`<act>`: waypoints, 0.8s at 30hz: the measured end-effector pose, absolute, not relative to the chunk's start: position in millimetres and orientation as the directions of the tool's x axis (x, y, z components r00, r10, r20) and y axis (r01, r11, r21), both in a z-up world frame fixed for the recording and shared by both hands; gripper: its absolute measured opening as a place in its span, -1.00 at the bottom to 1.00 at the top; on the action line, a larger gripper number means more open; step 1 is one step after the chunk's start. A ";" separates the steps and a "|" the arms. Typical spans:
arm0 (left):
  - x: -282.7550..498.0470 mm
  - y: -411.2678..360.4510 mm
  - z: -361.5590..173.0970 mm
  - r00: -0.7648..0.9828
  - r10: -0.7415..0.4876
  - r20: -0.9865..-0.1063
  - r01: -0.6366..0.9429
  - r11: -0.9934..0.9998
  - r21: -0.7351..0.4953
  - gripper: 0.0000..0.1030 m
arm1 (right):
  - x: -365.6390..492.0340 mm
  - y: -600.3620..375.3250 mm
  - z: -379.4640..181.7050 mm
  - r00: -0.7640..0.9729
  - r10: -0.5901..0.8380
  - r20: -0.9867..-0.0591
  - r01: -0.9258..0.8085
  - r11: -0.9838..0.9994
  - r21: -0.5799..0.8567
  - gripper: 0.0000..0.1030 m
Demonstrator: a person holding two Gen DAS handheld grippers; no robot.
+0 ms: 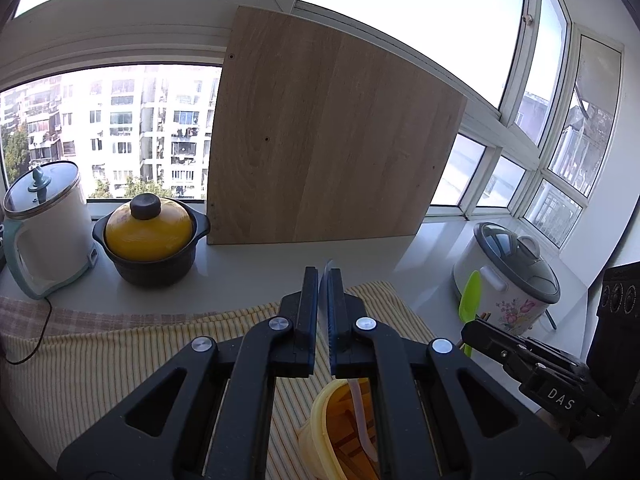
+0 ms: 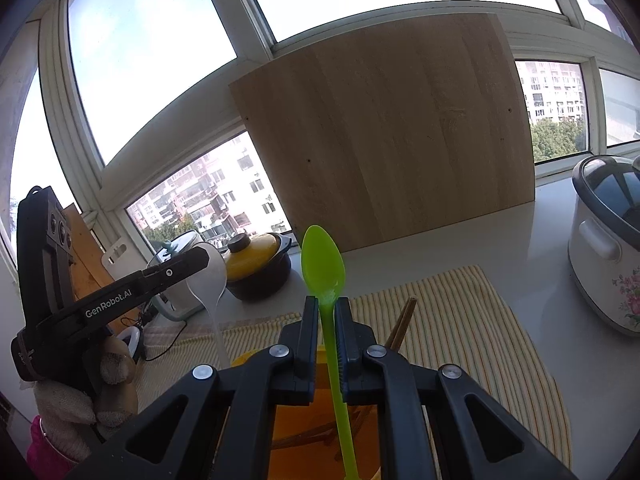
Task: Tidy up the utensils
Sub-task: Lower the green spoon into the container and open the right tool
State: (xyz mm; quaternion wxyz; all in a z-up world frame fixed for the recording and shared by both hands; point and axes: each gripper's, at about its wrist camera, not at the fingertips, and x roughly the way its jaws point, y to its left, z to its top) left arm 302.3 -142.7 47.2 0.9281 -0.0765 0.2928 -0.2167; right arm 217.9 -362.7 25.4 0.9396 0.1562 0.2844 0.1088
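In the left wrist view my left gripper [image 1: 324, 276] is shut on a clear plastic spoon [image 1: 329, 270], seen edge-on, whose handle runs down into a yellow utensil cup [image 1: 320, 420] right below the jaws. My right gripper [image 2: 323, 304] is shut on the neck of a green spoon [image 2: 323, 264]. Its bowl points up and its handle reaches down into the same cup [image 2: 296, 420]. Brown chopsticks [image 2: 402, 322] stick up out of the cup beside the right finger. Both grippers hang close together over the cup, and each shows in the other's view: right gripper [image 1: 472, 330], left gripper [image 2: 198, 260].
A wooden board [image 1: 328, 140] leans on the window behind. A yellow-lidded black pot [image 1: 150, 240] and a white kettle [image 1: 48, 232] stand at the left, a flowered rice cooker [image 1: 512, 280] at the right. A striped cloth [image 2: 460, 320] lies under the cup. A gloved hand [image 2: 80, 400] holds the left gripper.
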 end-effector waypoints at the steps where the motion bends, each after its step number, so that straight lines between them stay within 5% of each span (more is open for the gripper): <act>1: 301.1 -143.6 47.1 0.730 -0.452 -0.513 0.362 0.892 -0.271 -0.97 | 216.1 -364.1 24.2 0.814 0.293 -0.501 -0.112 0.926 0.360 -0.88; 24: 257.8 -130.7 58.8 0.703 -0.487 -0.518 0.411 0.873 -0.263 -0.91 | 157.0 -356.3 14.8 0.798 0.325 -0.507 -0.128 0.914 0.385 -0.81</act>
